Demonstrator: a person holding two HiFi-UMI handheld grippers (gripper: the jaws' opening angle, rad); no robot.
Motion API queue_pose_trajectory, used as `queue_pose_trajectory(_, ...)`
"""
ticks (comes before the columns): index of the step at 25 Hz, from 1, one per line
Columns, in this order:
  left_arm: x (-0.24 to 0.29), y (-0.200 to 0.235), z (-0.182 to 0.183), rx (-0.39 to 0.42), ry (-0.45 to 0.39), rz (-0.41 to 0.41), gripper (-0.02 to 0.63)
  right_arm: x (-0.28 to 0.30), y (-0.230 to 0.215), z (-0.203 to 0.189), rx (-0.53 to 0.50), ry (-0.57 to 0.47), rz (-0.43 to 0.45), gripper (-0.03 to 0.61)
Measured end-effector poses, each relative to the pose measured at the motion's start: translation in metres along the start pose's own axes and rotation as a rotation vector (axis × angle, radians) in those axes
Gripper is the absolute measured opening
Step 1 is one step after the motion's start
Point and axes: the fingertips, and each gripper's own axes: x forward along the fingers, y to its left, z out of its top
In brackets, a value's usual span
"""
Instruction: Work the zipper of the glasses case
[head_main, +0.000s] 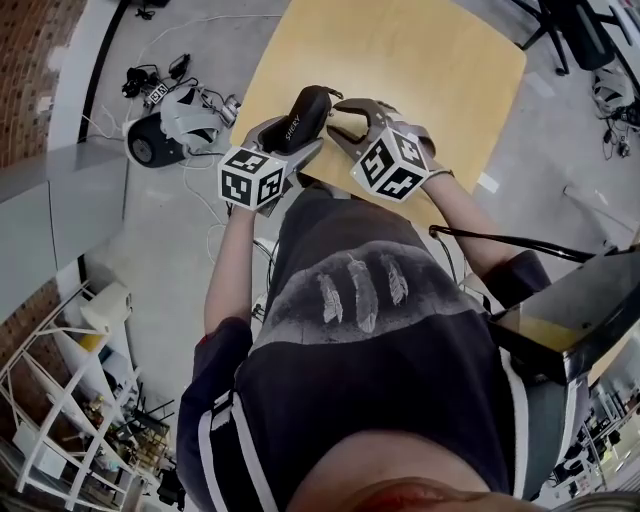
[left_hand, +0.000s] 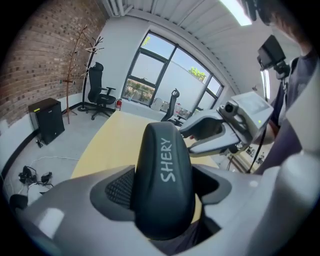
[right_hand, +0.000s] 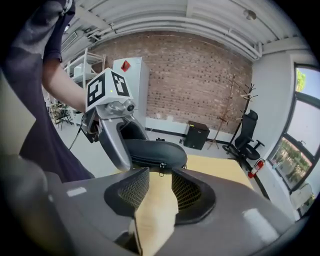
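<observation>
Dark shirt (head_main: 370, 340) fills the head view's lower half. At upper centre, the left gripper (head_main: 285, 140) clamps the black SHERY glasses case (left_hand: 162, 175) over the wooden table's (head_main: 400, 60) near edge. The right gripper (right_hand: 160, 182) is released, with the zipper pull (right_hand: 161, 168) at its jaw tips.

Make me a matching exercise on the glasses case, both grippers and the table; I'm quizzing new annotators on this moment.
Things:
1. glasses case
2. left gripper
3. right gripper
4. table

States:
A. jaws apart, clamping nothing
B. light wood
C. black, printed SHERY
D. shut on the case

Pairs: 1-C, 2-D, 3-A, 4-B
</observation>
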Motion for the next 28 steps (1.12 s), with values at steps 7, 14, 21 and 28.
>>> queue_pose_trajectory(7, -0.011, -0.012, 0.0, 0.017, -0.028, 0.037, 0.342, -0.008, -0.001, 0.005, -0.094, -0.019, -0.079, 0.061)
queue_pose_trajectory(14, -0.017, -0.017, -0.004, 0.018, -0.042, 0.066, 0.342, -0.012, 0.012, 0.006, -0.117, -0.004, -0.064, 0.026)
queue_pose_trajectory(21, -0.022, -0.02, -0.006, 0.069, -0.046, 0.116, 0.341, -0.015, 0.02, 0.006, 0.125, -0.004, 0.064, 0.021)
queue_pose_trajectory(28, -0.02, -0.023, -0.007, 0.07, -0.055, 0.135, 0.336, -0.016, 0.027, 0.004, 0.161, 0.023, 0.093, 0.002)
